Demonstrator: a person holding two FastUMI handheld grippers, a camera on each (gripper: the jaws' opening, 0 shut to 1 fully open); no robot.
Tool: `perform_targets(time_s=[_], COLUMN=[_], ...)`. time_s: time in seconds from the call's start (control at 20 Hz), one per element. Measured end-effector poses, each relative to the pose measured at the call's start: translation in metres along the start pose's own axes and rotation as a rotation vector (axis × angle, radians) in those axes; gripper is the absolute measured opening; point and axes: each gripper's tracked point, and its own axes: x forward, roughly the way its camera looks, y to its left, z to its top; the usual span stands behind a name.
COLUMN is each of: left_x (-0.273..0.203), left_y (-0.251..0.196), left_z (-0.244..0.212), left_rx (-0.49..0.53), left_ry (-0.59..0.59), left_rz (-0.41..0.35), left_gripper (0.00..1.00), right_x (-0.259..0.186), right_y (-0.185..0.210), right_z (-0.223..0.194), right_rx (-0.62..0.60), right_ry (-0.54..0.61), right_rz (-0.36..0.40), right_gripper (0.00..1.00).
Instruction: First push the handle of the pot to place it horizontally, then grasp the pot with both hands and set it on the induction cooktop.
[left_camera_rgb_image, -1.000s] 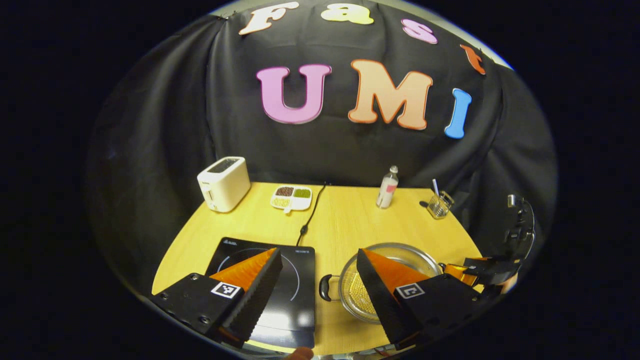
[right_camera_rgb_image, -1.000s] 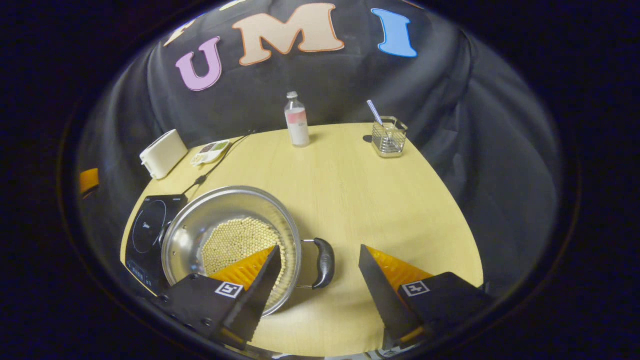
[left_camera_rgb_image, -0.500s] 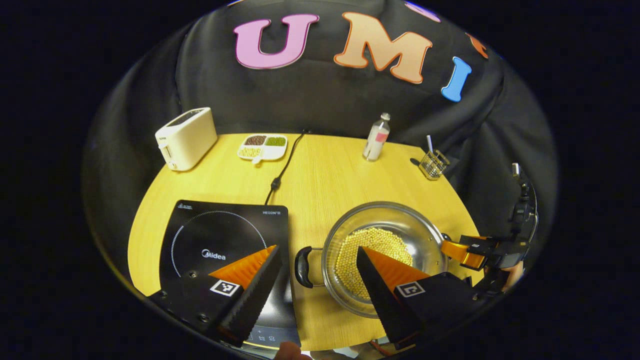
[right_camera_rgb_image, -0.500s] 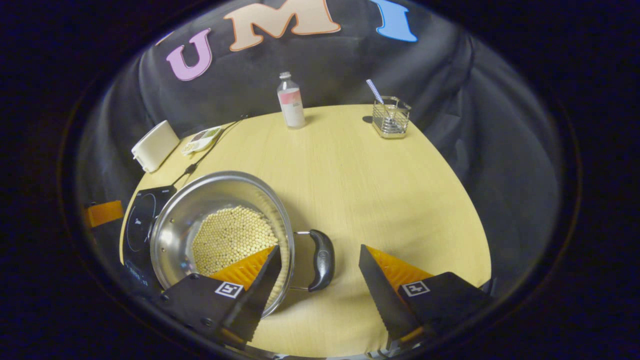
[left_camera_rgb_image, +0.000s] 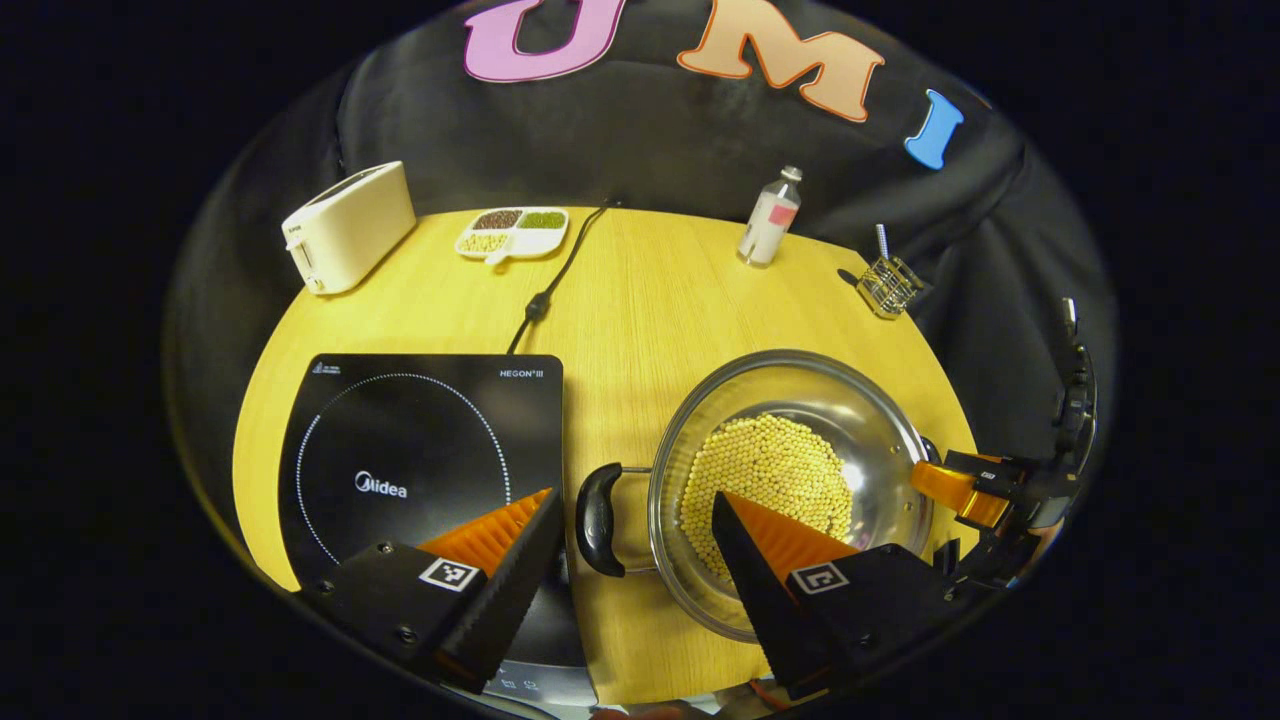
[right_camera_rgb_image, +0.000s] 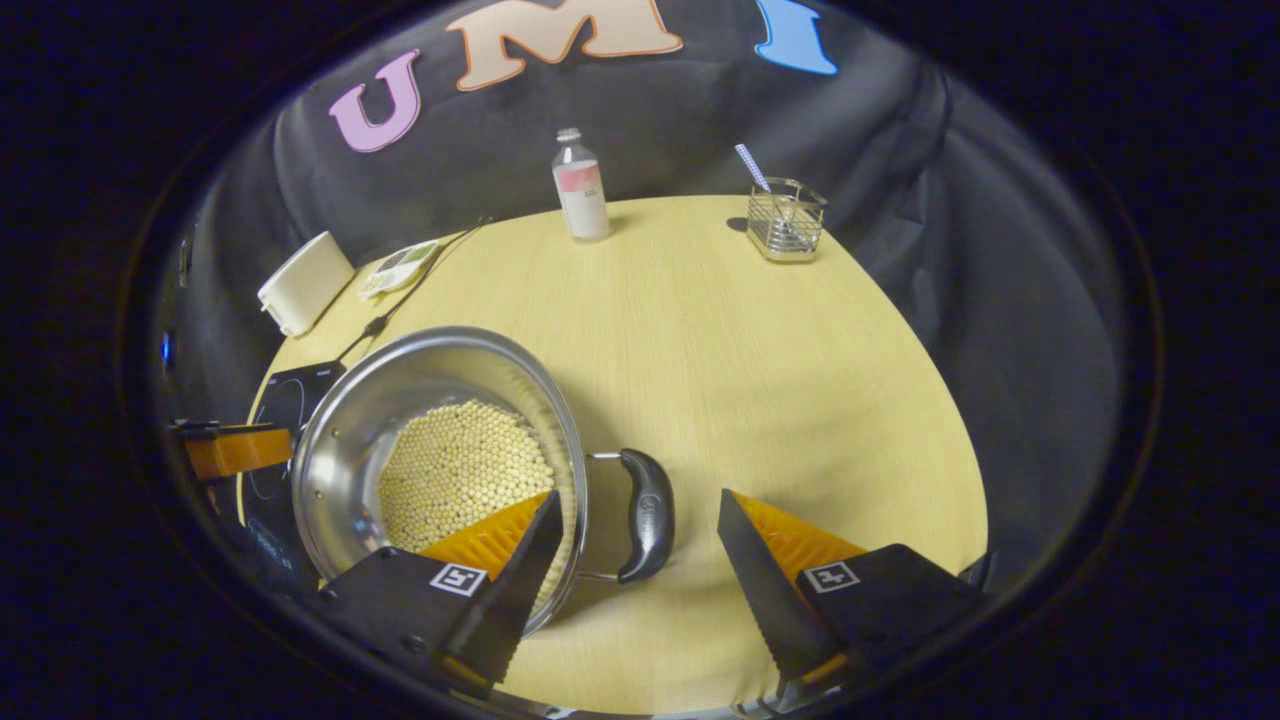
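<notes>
A steel pot (left_camera_rgb_image: 800, 390) of yellow beans stands on the wooden table, just right of the black induction cooktop (left_camera_rgb_image: 420, 450). Its two black side handles lie level, one to each side. My left gripper (left_camera_rgb_image: 635, 505) is open, and the pot's left handle (left_camera_rgb_image: 598, 520) sits in the gap between its fingers. In the right gripper view, my right gripper (right_camera_rgb_image: 640, 500) is open with the pot's right handle (right_camera_rgb_image: 645, 515) between its fingers. The right gripper (left_camera_rgb_image: 960, 490) also appears at the pot's far side. The left gripper (right_camera_rgb_image: 235, 450) shows beyond the pot (right_camera_rgb_image: 420, 380), over the cooktop (right_camera_rgb_image: 285, 400).
A cream toaster (left_camera_rgb_image: 348, 225) and a divided dish of beans (left_camera_rgb_image: 510, 230) stand at the back left. The cooktop's cord (left_camera_rgb_image: 545, 290) runs to the back edge. A bottle (left_camera_rgb_image: 768, 215) and a wire holder (left_camera_rgb_image: 888, 285) stand at the back right.
Both grippers have come forward and down over the pot. Each handle now lies between a pair of open fingers. The pot has stayed in place.
</notes>
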Motion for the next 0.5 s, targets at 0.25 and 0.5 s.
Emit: perform_targets(time_s=[0.25,0.5], left_x=[0.015,0.029], left_y=[-0.003,-0.002], left_z=[-0.012,-0.016], left_rx=[-0.039,-0.025], left_ry=[0.048,0.083], left_rz=[-0.010,-0.006], left_gripper=[0.98,0.97], right_x=[0.008,0.017], right_y=[-0.001,0.003], right_z=[-0.007,-0.022], right_rx=[0.002,0.007], right_ry=[0.050,0.121], right_rz=[-0.003,0.017], right_gripper=[0.96,0.89])
